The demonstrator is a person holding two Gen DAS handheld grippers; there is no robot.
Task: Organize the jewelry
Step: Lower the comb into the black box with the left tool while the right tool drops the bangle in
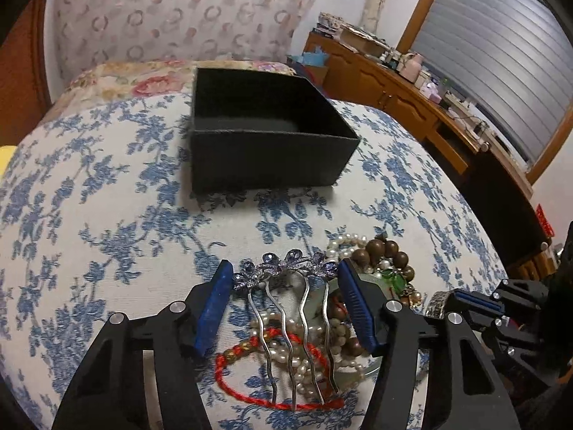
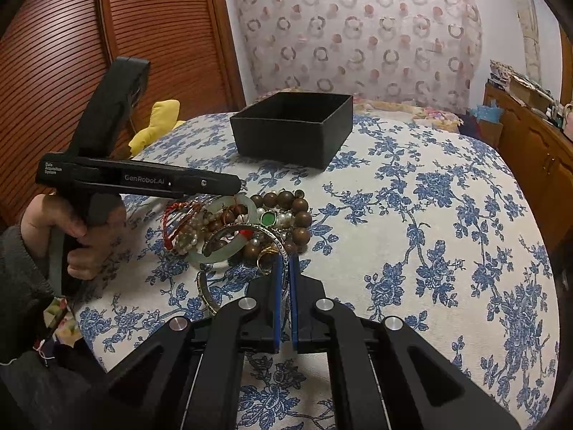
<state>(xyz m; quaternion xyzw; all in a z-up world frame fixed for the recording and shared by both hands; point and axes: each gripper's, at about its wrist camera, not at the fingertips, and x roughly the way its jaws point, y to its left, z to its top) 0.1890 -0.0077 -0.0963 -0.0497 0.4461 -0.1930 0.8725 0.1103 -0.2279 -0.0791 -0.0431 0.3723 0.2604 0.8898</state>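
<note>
Jaws: left gripper [image 1: 284, 279] parted astride hair comb [image 1: 290, 294], pads apart from it; right gripper [image 2: 285, 268] clamped on silver bangle [image 2: 247, 242] | jewelry heap [image 2: 243, 225] on bed [image 2: 429, 215] | black box [image 2: 293, 125] apparently empty; nothing sorted.

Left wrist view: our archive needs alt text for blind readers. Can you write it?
The left gripper, fingers open, straddles a jewelled hair comb atop a jewelry pile. An open black box sits beyond on the blue-flowered cloth.
</note>
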